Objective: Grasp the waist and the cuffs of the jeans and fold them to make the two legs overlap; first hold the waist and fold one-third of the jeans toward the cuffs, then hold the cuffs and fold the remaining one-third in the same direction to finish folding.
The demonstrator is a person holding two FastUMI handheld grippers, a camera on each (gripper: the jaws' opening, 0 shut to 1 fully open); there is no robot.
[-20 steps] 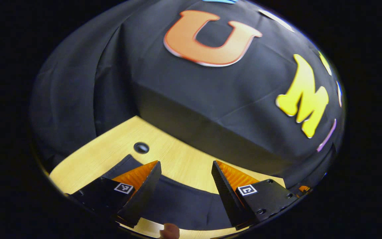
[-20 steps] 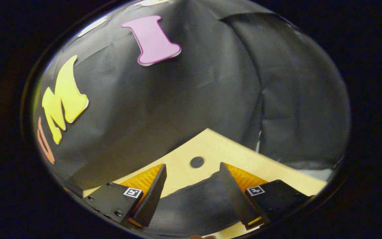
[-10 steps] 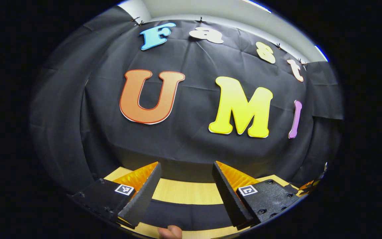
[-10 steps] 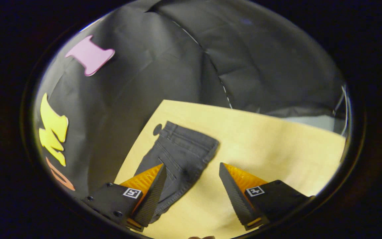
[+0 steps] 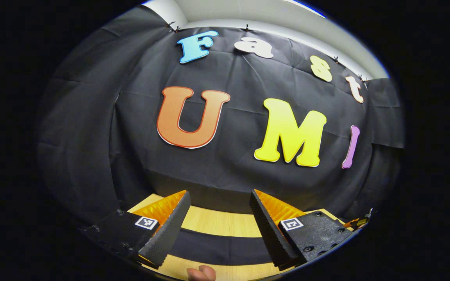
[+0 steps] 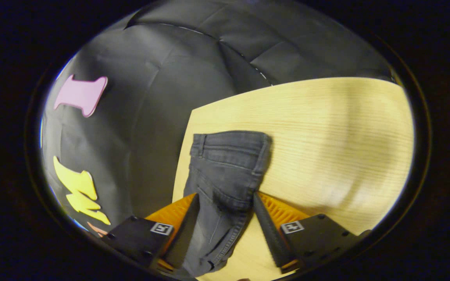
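Lying flat on table (image 6: 326,128), jeans (image 6: 225,168); left gripper (image 5: 219,220) and right gripper (image 6: 225,222) both wide.

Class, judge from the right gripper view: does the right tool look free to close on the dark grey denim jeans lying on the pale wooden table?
Probably yes: the right tool is open, straddling the dark grey denim jeans, with nothing between them.

I see the jeans (image 6: 225,168) as dark, matt denim with raised stitched seams. The table (image 6: 326,128) looks like pale wood with fine straight grain and a smooth, faintly shiny finish. The wall (image 5: 229,179) is matt black cloth, creased. My left gripper (image 5: 219,224) has ribbed, rough-looking finger faces (image 5: 166,234).
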